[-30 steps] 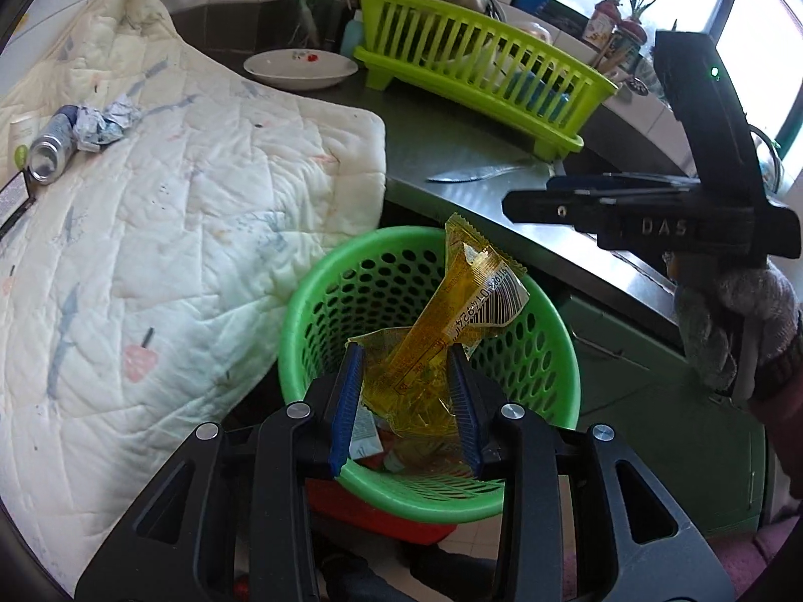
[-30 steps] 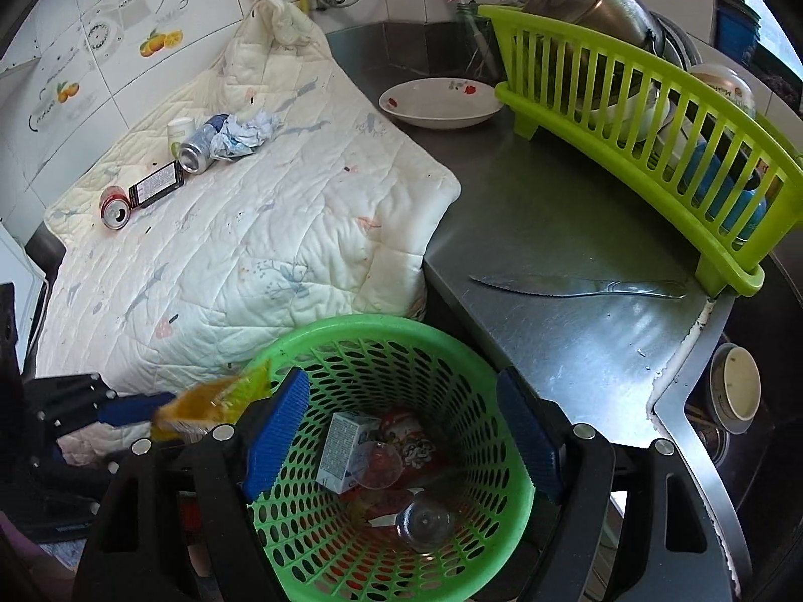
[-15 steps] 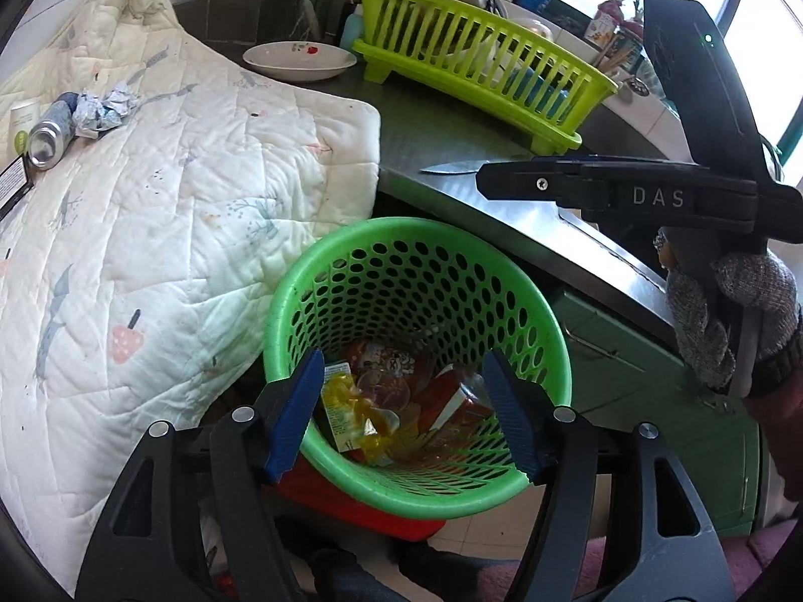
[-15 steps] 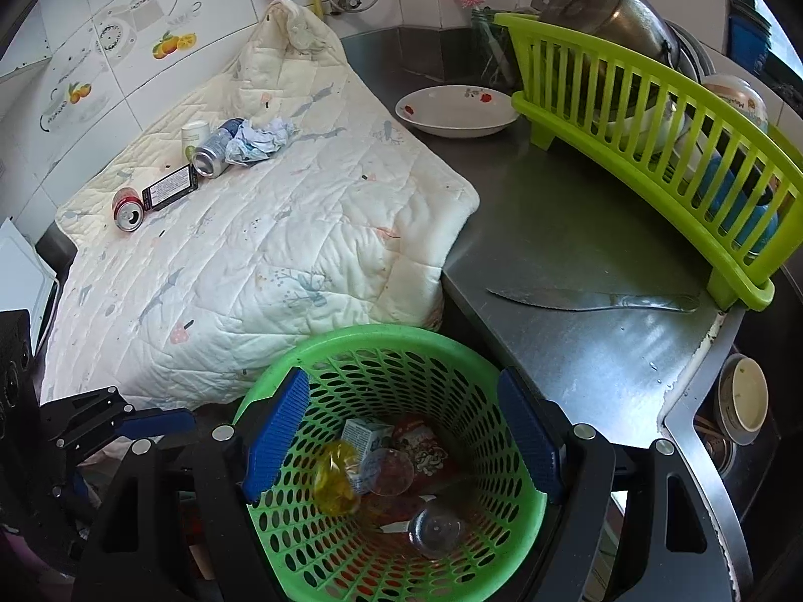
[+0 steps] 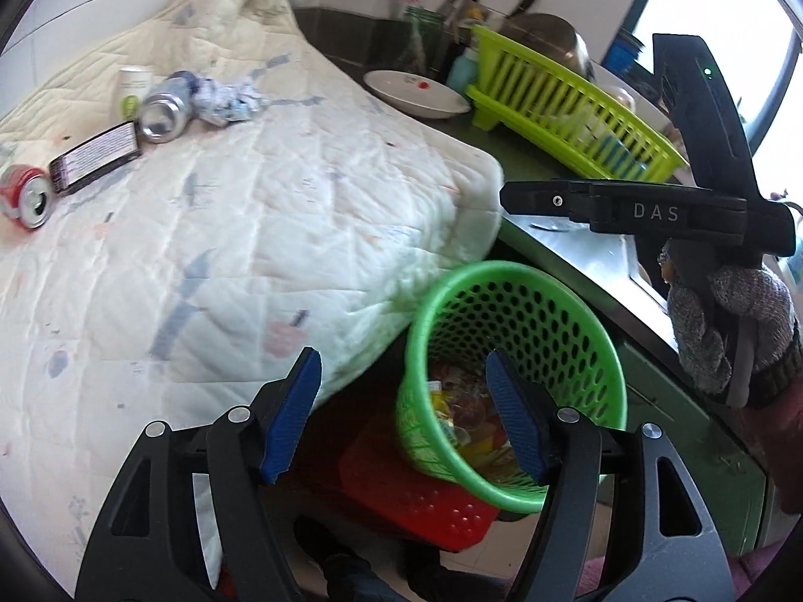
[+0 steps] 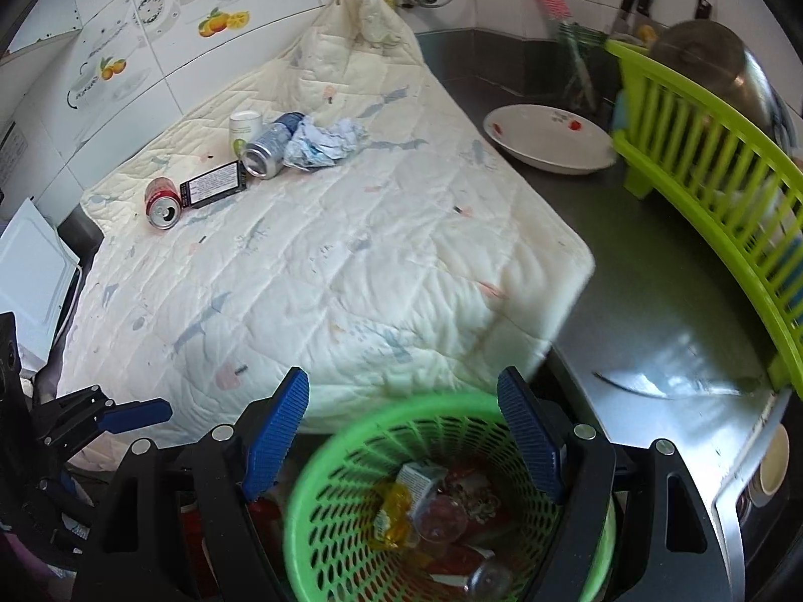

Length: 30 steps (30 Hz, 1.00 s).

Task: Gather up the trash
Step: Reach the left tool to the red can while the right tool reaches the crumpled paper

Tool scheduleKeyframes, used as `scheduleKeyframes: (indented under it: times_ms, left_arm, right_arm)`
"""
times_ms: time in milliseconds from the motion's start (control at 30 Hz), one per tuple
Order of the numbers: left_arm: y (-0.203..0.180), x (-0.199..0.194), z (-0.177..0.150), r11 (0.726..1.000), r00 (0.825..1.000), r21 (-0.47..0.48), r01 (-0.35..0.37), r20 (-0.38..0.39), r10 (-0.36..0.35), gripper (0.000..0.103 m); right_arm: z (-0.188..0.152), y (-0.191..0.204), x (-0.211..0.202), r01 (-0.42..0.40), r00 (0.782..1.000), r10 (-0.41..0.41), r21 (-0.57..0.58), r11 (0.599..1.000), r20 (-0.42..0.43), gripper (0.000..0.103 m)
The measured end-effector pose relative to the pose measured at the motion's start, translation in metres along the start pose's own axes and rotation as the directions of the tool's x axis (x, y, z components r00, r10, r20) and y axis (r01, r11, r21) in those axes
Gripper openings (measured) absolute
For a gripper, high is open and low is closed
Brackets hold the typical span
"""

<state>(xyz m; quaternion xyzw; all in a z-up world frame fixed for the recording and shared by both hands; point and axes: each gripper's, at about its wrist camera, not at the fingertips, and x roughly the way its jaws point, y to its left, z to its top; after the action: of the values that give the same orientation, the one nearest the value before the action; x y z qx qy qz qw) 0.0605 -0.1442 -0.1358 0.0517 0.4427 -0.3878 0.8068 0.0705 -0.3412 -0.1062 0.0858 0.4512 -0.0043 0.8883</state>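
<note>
1. Now both grippers, left gripper [image 5: 401, 416] and right gripper [image 6: 401, 431], hang wide open and empty over the green basket [image 6: 321, 456], which holds wrappers.
2. Remaining trash sits far back on the quilt [image 6: 326, 261]: silver can [image 6: 263, 153], red can [image 6: 161, 203], crumpled paper [image 6: 326, 143].
3. Reach across and grip one can across its middle.

- A steel counter [image 6: 647, 271] ran along the tiled wall and carried a cream quilted pad [image 6: 326, 261] over its left part
- On the pad, near the wall, lay a red can [image 6: 161, 203], a dark carton [image 6: 213, 184], a silver can [image 6: 266, 150], a small white cup [image 6: 243, 128] and a crumpled wrapper [image 6: 323, 143], all close together
- On the bare steel sat a white dish [image 6: 549, 138], a lime dish rack [image 6: 712, 170] and a knife [image 6: 667, 386]
</note>
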Motion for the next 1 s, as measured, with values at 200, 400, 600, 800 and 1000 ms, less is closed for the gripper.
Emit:
scheduleKeyframes:
  times_ms: [200, 400, 600, 800, 1000]
  left_arm:
    - [0.045, -0.01, 0.003, 0.995, 0.998, -0.078, -0.054, 0.014, 0.055, 0.068]
    - [0.093, -0.021, 0.011, 0.983, 0.994, -0.15, -0.103, 0.024, 0.108, 0.068]
    - [0.153, -0.035, 0.035, 0.948, 0.978, -0.258, -0.185, 0.042, 0.203, 0.079]
    - [0.227, -0.043, 0.07, 0.875, 0.948, -0.397, -0.278, 0.033, 0.316, 0.08]
    - [0.299, -0.043, 0.097, 0.766, 0.923, -0.556, -0.321, -0.003, 0.385, 0.083]
  right_arm:
    - [0.039, 0.032, 0.028, -0.032, 0.999, 0.032, -0.043, 0.999, 0.001, 0.075]
    - [0.074, 0.059, 0.057, -0.049, 0.999, 0.049, -0.078, 0.996, -0.007, 0.075]
    - [0.105, 0.075, 0.088, -0.056, 0.998, 0.055, -0.088, 0.995, -0.013, 0.079]
    - [0.134, 0.087, 0.117, -0.064, 0.998, 0.063, -0.078, 0.995, -0.019, 0.08]
    - [0.156, 0.092, 0.141, -0.054, 0.998, 0.052, -0.069, 0.996, -0.024, 0.081]
